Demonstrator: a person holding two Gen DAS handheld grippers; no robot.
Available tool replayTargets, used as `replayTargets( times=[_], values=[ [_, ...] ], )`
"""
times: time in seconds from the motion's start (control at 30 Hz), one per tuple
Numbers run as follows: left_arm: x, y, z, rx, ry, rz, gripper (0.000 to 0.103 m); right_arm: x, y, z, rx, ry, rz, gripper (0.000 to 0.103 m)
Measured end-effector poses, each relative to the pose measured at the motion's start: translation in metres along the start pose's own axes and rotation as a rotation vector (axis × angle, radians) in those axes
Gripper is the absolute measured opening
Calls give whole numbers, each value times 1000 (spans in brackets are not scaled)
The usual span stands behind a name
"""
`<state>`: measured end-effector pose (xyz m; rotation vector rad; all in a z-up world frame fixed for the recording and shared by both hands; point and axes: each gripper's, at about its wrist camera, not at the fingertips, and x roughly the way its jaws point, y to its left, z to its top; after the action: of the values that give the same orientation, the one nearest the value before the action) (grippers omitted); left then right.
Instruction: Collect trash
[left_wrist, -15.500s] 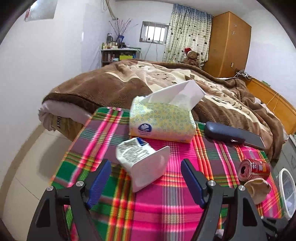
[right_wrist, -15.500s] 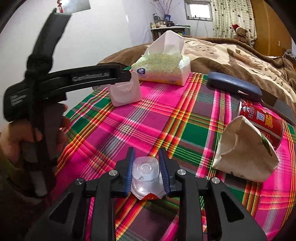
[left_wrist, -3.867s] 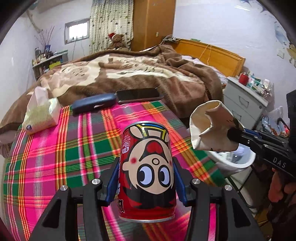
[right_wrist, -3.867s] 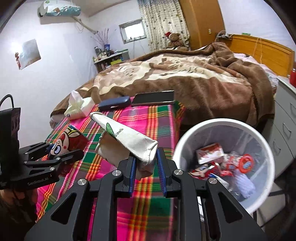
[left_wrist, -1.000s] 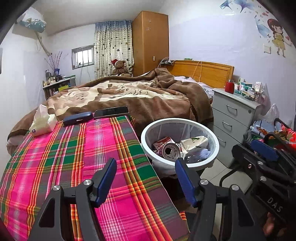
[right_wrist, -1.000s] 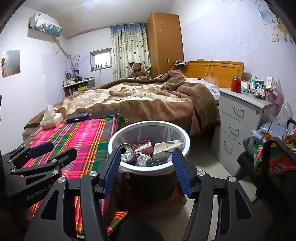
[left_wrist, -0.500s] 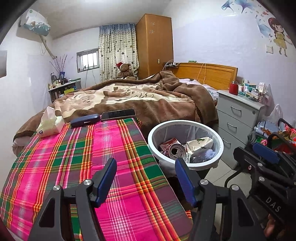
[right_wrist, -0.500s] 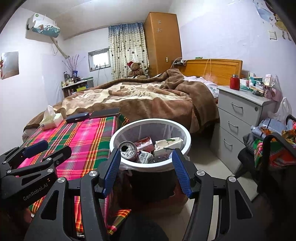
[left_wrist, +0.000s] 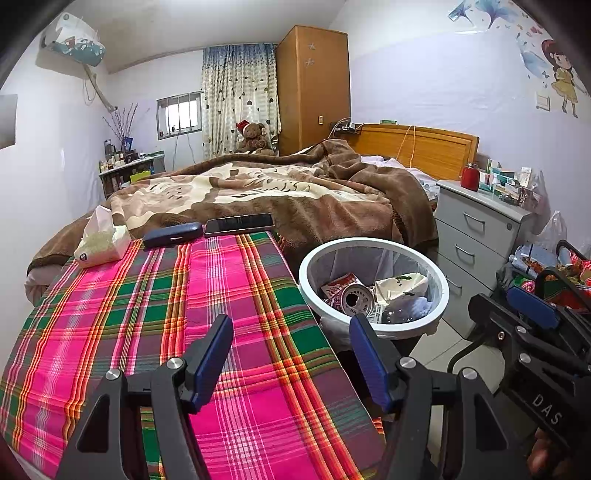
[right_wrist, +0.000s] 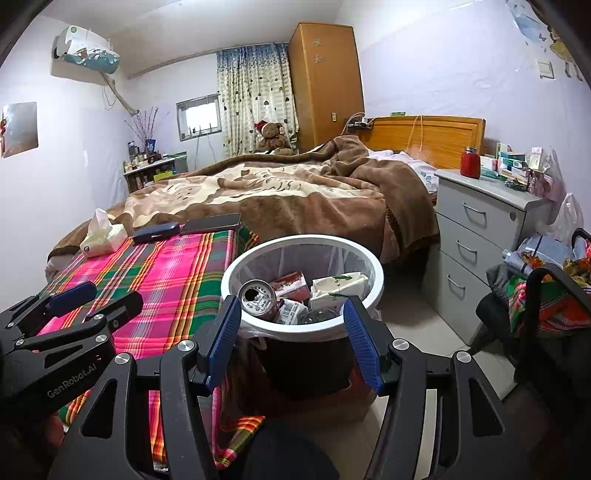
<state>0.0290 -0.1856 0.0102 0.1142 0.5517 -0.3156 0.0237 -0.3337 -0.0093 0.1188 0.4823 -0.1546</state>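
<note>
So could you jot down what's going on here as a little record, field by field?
place: bedroom, plaid cloth beside a bed
left gripper: open, holding nothing, over the cloth
right gripper: open, holding nothing, in front of the bin
trash bin: white rim, holds a red can, a carton and wrappers
left on the cloth: tissue pack, dark case, phone
trash on the cloth: none visible

Both the left gripper (left_wrist: 291, 354) and right gripper (right_wrist: 291, 339) tilt slightly downward, jaws apart and empty.
</note>
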Motion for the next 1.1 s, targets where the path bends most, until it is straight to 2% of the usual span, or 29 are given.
replayTargets(
  times=[1.1],
  values=[
    [0, 2, -2, -3, 2, 1, 65, -1, 1, 2, 2, 3, 0, 59]
  ],
)
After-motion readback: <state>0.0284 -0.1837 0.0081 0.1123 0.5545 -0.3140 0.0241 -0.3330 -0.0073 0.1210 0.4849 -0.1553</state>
